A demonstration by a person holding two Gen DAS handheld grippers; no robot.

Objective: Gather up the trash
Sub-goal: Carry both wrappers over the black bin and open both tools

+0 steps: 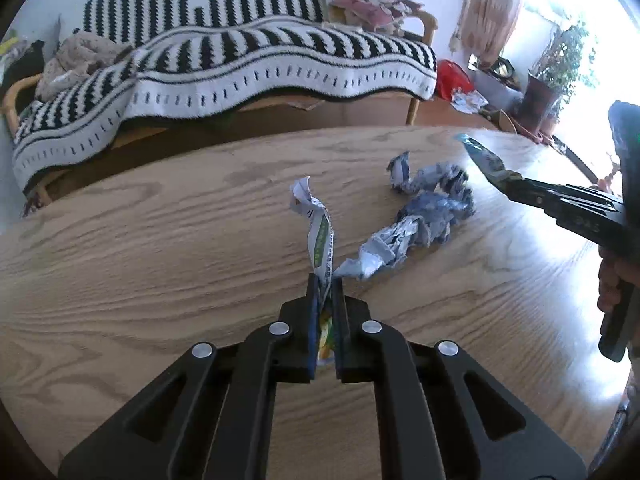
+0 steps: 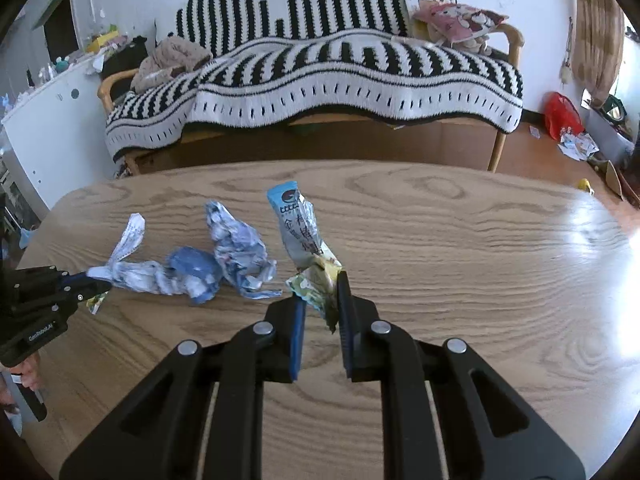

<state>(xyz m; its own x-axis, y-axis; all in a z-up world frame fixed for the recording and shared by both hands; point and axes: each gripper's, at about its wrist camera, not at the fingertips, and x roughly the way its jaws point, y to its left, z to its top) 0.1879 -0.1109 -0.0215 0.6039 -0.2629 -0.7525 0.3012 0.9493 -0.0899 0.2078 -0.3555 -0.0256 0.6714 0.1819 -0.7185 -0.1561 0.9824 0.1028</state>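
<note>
In the left wrist view my left gripper [image 1: 325, 280] is shut on a white and green wrapper [image 1: 316, 232], which sticks up from between the pads. A crumpled blue and white paper wad [image 1: 424, 216] lies on the wooden table [image 1: 160, 280] just right of it. My right gripper [image 1: 516, 186] comes in from the right with a blue wrapper [image 1: 480, 156] in its tips. In the right wrist view my right gripper [image 2: 320, 292] pinches that blue and white snack wrapper [image 2: 300, 232] off the table. The left gripper [image 2: 96, 286] holds its wrapper [image 2: 128, 240] beside the paper wad [image 2: 224, 264].
Beyond the table's far edge stands a sofa under a black and white striped blanket [image 2: 352, 80]. A red bag [image 2: 562, 116] and loose litter lie on the floor at the right, near a potted plant [image 1: 540, 96]. A white cabinet [image 2: 48, 120] stands at the left.
</note>
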